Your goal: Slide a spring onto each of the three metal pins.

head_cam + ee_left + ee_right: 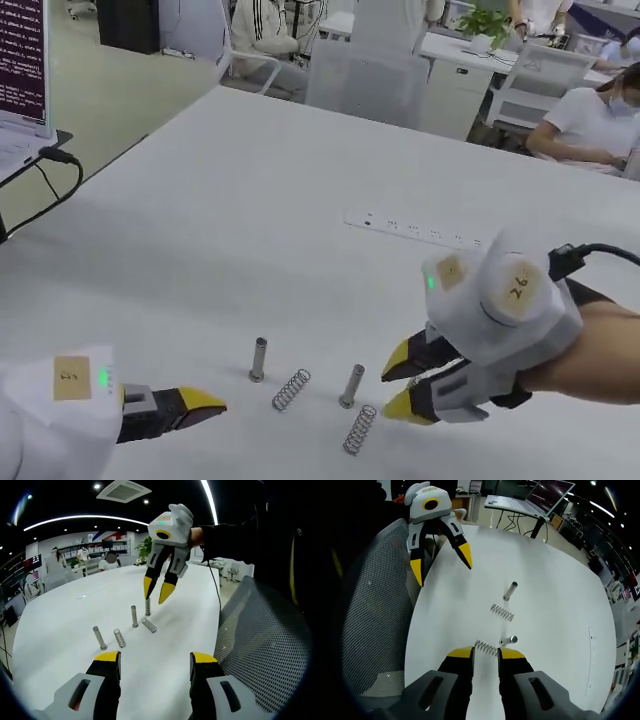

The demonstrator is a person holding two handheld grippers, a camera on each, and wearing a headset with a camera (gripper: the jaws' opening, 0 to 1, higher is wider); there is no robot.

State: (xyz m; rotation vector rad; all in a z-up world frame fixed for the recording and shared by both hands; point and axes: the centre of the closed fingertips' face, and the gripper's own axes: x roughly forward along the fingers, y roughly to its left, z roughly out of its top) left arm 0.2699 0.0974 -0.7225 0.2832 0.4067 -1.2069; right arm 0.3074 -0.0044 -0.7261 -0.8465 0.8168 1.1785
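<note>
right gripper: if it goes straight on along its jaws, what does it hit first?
Most likely the loose spring, lying just past the tips of the right gripper, in line with the gap. A metal pin sits close beside it. Depth is hard to judge.

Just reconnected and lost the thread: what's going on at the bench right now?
A person works at a white table with two handheld grippers, both open and empty. The right gripper hovers low beside one bare pin and a loose spring. The left gripper is off to the side. A second bare pin and a second loose spring are nearby. The far pin seems to carry a spring already.
</note>
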